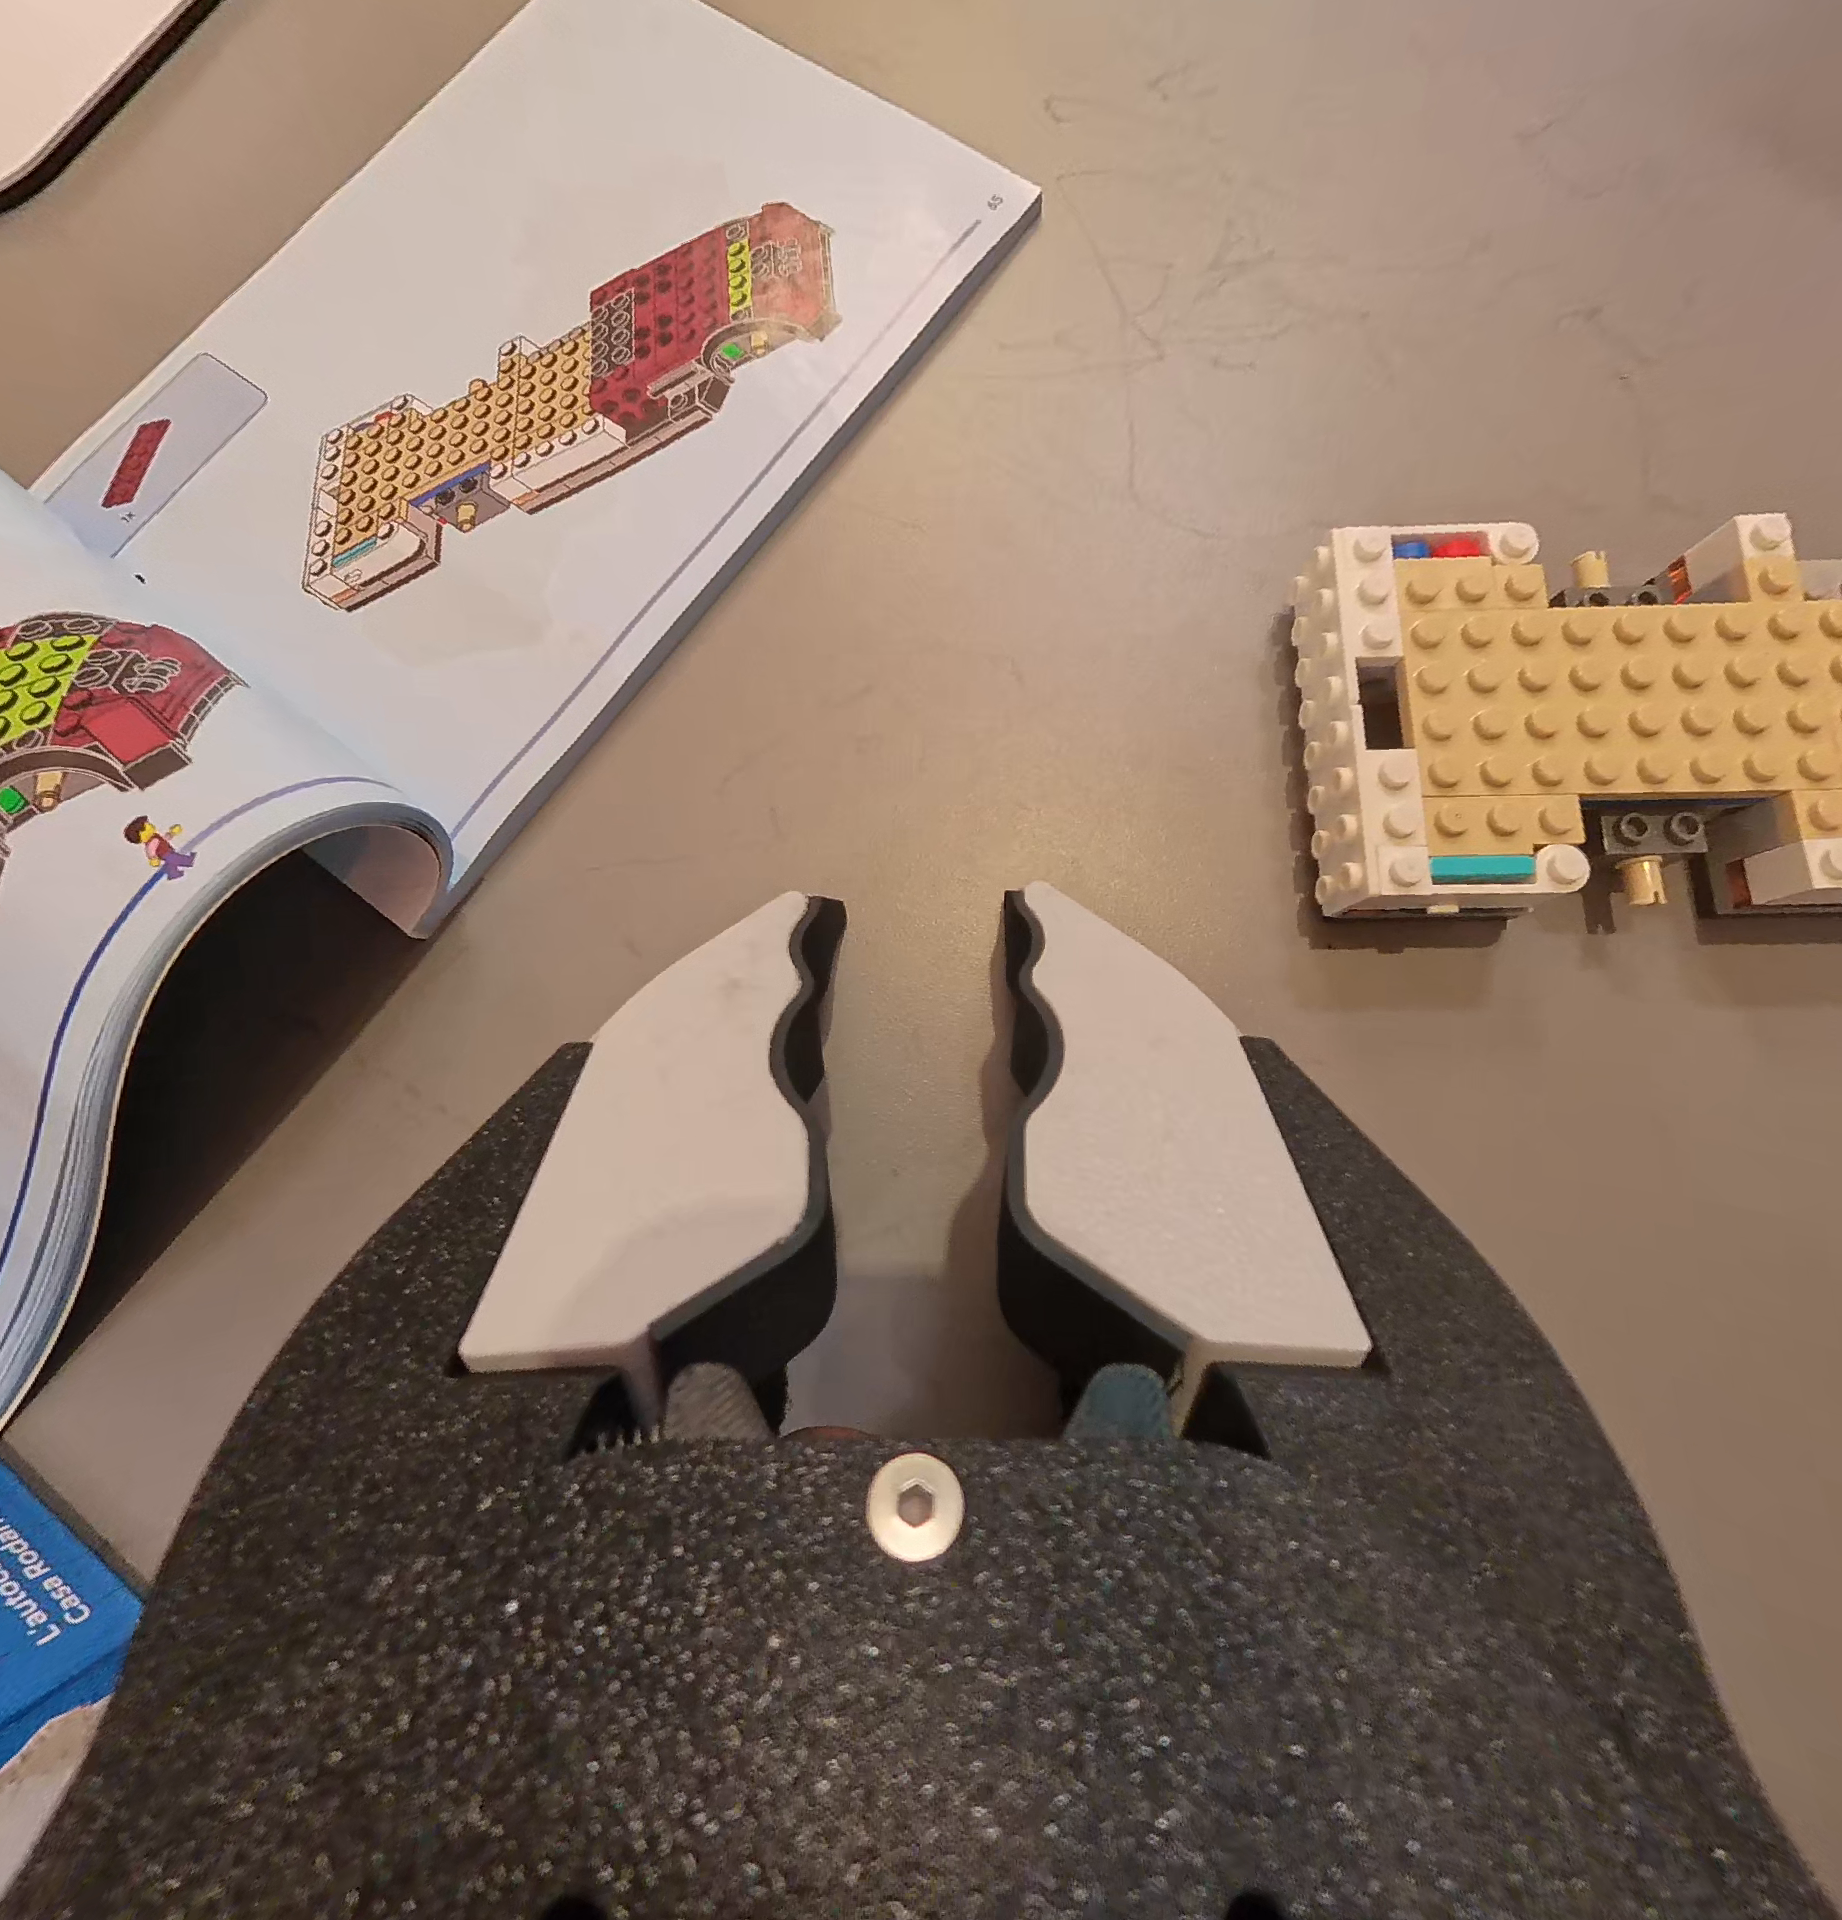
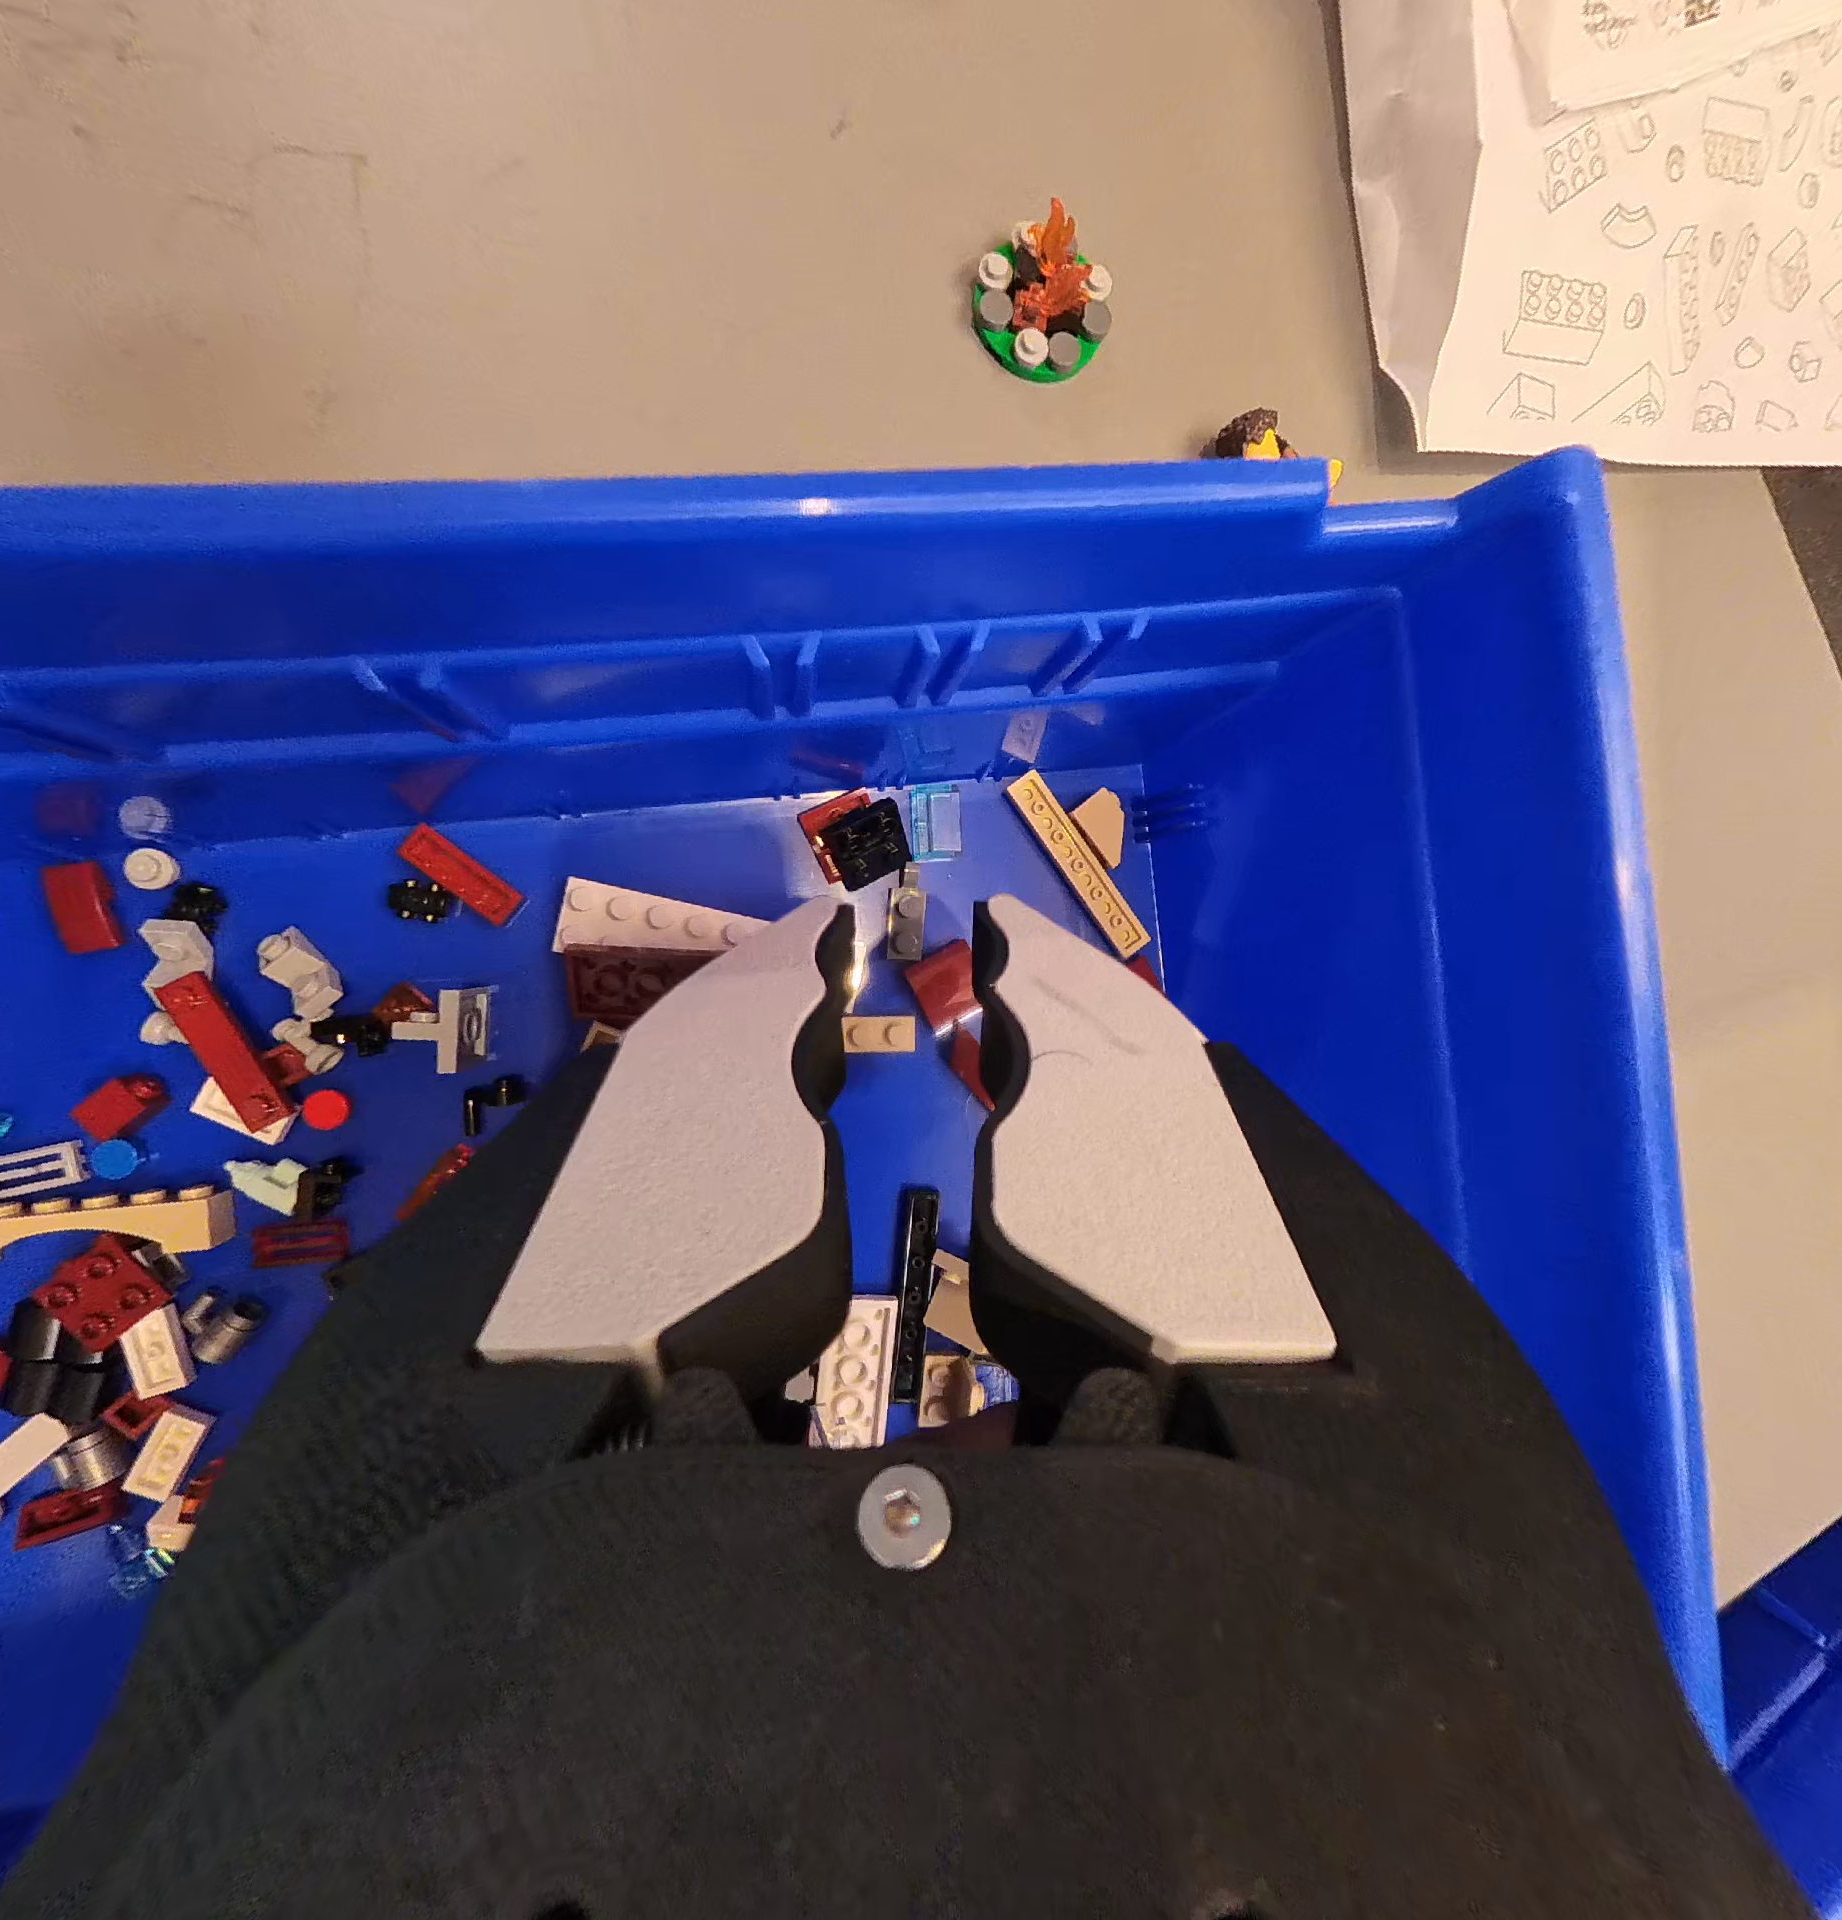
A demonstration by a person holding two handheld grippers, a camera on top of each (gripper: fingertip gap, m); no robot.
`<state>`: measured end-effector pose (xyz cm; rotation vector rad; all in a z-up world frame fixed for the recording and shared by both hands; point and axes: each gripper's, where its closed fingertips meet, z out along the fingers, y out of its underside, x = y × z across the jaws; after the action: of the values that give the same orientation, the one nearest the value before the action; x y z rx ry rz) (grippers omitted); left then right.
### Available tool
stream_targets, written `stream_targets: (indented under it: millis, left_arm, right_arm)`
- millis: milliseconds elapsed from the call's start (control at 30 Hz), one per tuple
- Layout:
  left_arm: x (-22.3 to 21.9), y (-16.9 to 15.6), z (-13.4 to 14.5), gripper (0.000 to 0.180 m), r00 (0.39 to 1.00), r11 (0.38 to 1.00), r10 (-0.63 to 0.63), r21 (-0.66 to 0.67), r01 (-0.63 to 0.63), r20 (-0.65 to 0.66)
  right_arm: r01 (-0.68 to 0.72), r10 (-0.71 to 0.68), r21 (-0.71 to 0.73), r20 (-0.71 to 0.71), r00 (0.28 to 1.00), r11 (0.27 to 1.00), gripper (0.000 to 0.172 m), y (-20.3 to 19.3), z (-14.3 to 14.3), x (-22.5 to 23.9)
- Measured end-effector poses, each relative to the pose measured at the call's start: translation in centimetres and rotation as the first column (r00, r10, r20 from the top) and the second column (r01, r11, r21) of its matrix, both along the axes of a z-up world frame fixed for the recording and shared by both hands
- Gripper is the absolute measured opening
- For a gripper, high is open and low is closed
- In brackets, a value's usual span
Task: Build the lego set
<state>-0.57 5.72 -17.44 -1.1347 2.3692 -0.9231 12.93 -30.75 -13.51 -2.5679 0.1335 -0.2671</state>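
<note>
Bricks litter a blue bin on the grey table; both grippers' jaws stand apart, bare.

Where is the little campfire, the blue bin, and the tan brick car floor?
little campfire (image 2: 1044, 296), right wrist view, on its orange flame.
blue bin (image 2: 1519, 935), right wrist view, on its right inner wall.
tan brick car floor (image 1: 1623, 717), left wrist view, on the studded tan plate.
</note>
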Motion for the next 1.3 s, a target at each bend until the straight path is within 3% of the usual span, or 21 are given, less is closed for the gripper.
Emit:
stream_targets:
  millis: [933, 1300]
  left_arm:
    - [0.0, 0.0, 0.0, 0.033, 1.000, 1.000, -0.003, 0.004, 0.003, 0.003]
    - [0.0, 0.0, 0.0, 0.033, 1.000, 1.000, -0.003, 0.008, 0.002, 0.008]
  right_arm:
    - [0.076, -0.076, 0.037, 0.011, 0.997, 0.996, 0.022, -0.1, 0.6, 1.3]
    - [0.285, -0.321, 0.302, 0.073, 0.944, 0.910, 0.011, -0.7, 5.6, 5.4]
